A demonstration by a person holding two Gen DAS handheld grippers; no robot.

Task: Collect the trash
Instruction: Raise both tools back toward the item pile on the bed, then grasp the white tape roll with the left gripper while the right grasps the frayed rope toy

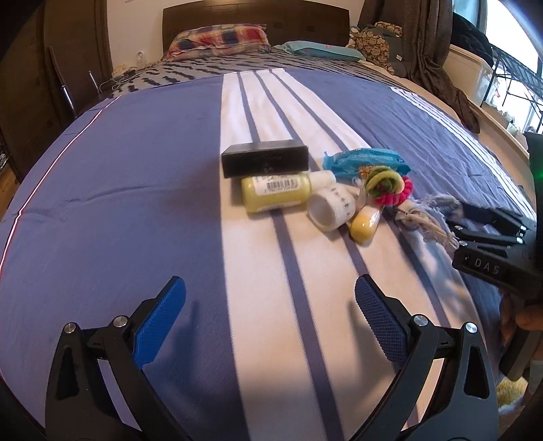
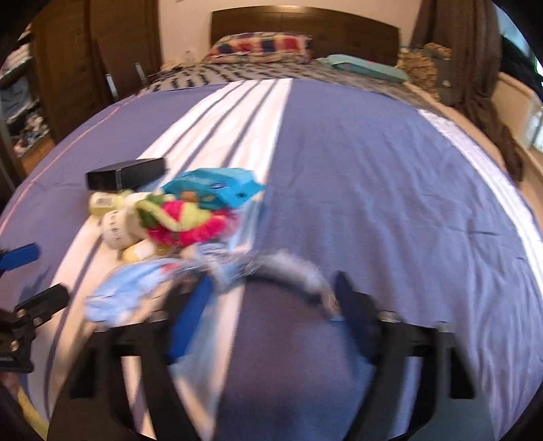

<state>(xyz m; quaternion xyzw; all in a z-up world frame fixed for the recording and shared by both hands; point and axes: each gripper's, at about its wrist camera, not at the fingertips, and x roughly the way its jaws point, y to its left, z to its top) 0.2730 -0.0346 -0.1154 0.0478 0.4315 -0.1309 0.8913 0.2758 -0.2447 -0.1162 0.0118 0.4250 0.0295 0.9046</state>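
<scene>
A heap of litter lies on the blue-and-white striped bedspread (image 1: pixel 135 203): a black box (image 1: pixel 264 159), a yellow bottle (image 1: pixel 275 193), a white roll (image 1: pixel 331 210), a small yellow tube (image 1: pixel 364 224), a blue wrapper (image 1: pixel 359 163), a pink-and-green knotted ring (image 1: pixel 390 185) and a frayed grey rope (image 1: pixel 424 217). My left gripper (image 1: pixel 271 305) stands wide open short of the heap, holding nothing. My right gripper (image 2: pixel 271 298) sits at the heap's right end, jaws apart, with the grey rope (image 2: pixel 292 268) arching between its fingertips. That view is blurred and I see no firm pinch.
A crumpled light blue sheet (image 2: pixel 125 295) lies beside the right gripper's left finger. Pillows (image 1: pixel 220 37) and a dark headboard (image 1: pixel 254 20) are at the far end. A wardrobe (image 2: pixel 68 68) stands left, a curtain (image 1: pixel 431 51) and window right. A hand (image 1: pixel 522 319) grips the right tool.
</scene>
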